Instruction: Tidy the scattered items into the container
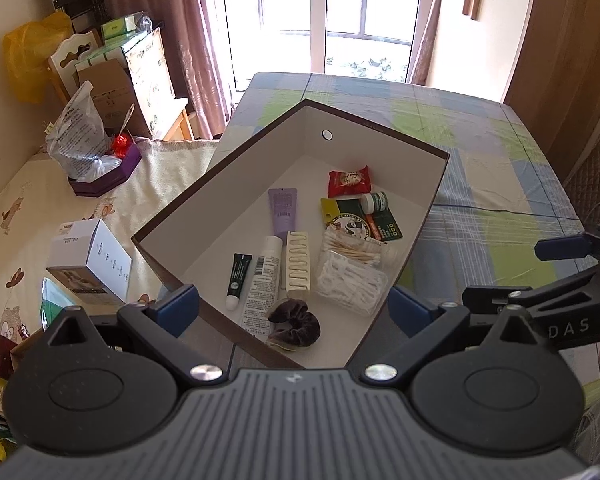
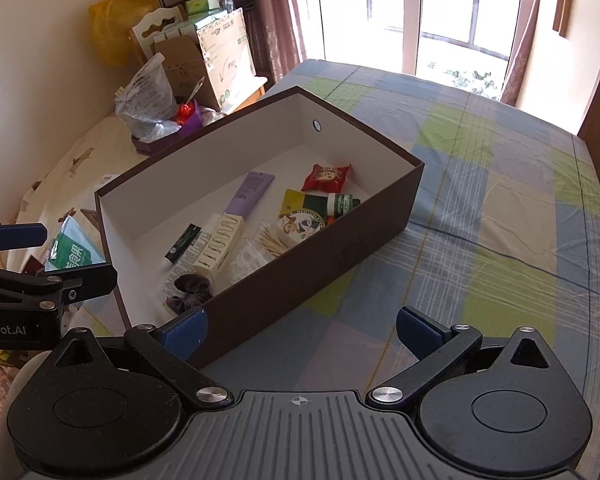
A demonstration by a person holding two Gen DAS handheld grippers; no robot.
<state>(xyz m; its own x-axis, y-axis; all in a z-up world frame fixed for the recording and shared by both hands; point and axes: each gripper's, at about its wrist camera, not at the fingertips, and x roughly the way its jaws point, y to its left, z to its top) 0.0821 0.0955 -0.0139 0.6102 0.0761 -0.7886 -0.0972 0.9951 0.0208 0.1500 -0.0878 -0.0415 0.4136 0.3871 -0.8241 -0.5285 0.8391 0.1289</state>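
Observation:
A brown box (image 1: 428, 216) with a white inside stands on the checked bedspread, also shown as the box (image 2: 340, 248) in the right wrist view. Inside it lie a purple tube (image 1: 283, 210), a white tube (image 1: 266, 268), a small black tube (image 1: 238, 274), a cream hair clip (image 1: 298, 260), a dark scrunchie (image 1: 296, 326), cotton swabs (image 1: 352, 246), floss picks (image 1: 352, 280), a red sachet (image 1: 349, 181), a small jar (image 1: 374, 202) and a green-yellow packet (image 1: 360, 218). My left gripper (image 1: 294, 308) hangs open above the box's near corner, holding nothing. My right gripper (image 2: 302, 332) is open over the bedspread beside the box.
A white carton (image 1: 92, 264) and a green packet (image 2: 72, 252) lie on the cream blanket left of the box. A purple tray with a plastic bag (image 1: 88, 148) sits farther back. Cardboard boxes (image 1: 140, 80) stand by the curtain. The checked bedspread (image 2: 500, 220) extends to the right.

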